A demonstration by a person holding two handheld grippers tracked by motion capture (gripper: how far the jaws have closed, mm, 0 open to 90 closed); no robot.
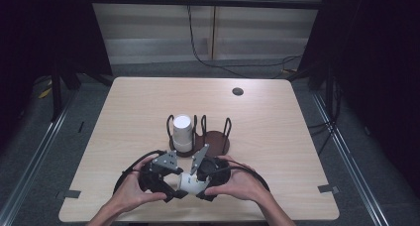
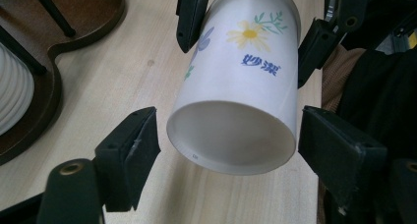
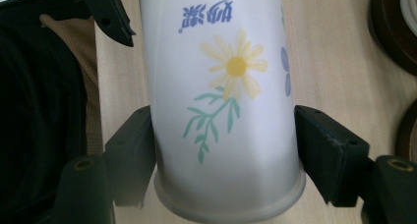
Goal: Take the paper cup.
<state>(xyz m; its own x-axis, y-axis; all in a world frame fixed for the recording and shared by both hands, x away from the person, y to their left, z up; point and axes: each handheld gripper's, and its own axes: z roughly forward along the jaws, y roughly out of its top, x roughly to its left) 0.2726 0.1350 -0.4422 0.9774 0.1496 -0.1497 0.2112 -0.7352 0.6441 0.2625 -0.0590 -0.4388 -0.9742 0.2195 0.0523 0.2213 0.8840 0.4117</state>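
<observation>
A white paper cup [image 1: 190, 183] with a yellow daisy and blue print lies on its side just above the table's front edge, between both grippers. My right gripper [image 3: 226, 121] is shut on the cup [image 3: 231, 47] near its base, and its pads [image 3: 135, 145] press both sides. The cup's open mouth [image 2: 231, 140] faces my left gripper [image 2: 230, 120], which is open. Its pads [image 2: 135, 150] flank the rim with a small gap on the left. In the high view the left gripper [image 1: 168, 181] and the right gripper [image 1: 200, 179] meet at the cup.
A dark wooden cup rack [image 1: 215, 139] with black wire posts stands mid-table just beyond the grippers. A stack of white ribbed cups [image 1: 182, 132] sits in its left slot. A round dark grommet [image 1: 237, 91] lies at the table's back. Cables run across the floor behind.
</observation>
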